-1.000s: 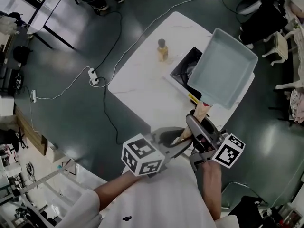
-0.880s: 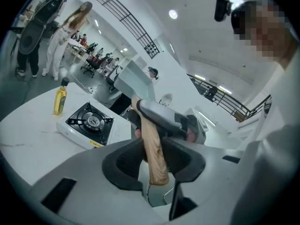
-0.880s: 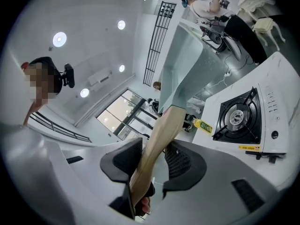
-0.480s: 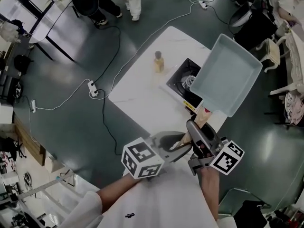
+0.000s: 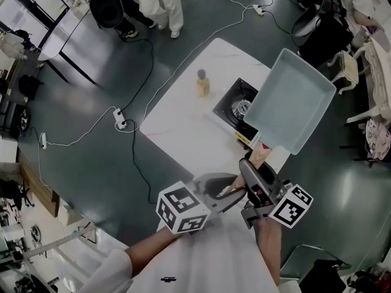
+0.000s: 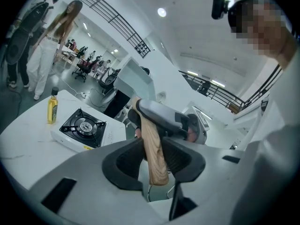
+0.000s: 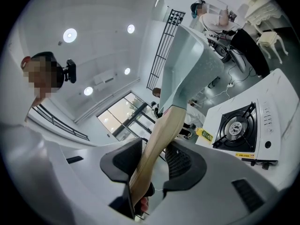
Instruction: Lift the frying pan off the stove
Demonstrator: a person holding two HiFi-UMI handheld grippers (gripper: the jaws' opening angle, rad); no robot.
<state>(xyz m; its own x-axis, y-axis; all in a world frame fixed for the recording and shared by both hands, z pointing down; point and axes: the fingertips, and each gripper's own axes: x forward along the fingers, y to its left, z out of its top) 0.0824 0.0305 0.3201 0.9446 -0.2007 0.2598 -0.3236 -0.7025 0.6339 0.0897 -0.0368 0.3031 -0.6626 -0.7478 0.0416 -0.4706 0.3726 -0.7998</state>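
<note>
The wooden handle (image 6: 153, 144) is clamped between the pads of the left gripper (image 6: 154, 159). The stove (image 6: 83, 127) is seen on the white table (image 6: 23, 146) at left, with a yellow bottle (image 6: 52, 108) just beside it.

A: How is the frying pan (image 5: 297, 100) looking?

B: It's showing a smooth, matt pale-blue coating, and its handle (image 6: 153, 146) is showing light, grained wood.

A: And the table (image 5: 177, 122)?

B: It's gleaming white, faintly veined like marble. The stove (image 5: 230, 106) is showing a white body and black metal grate; the floor (image 5: 85, 163) is shining dark and glossy.
</note>
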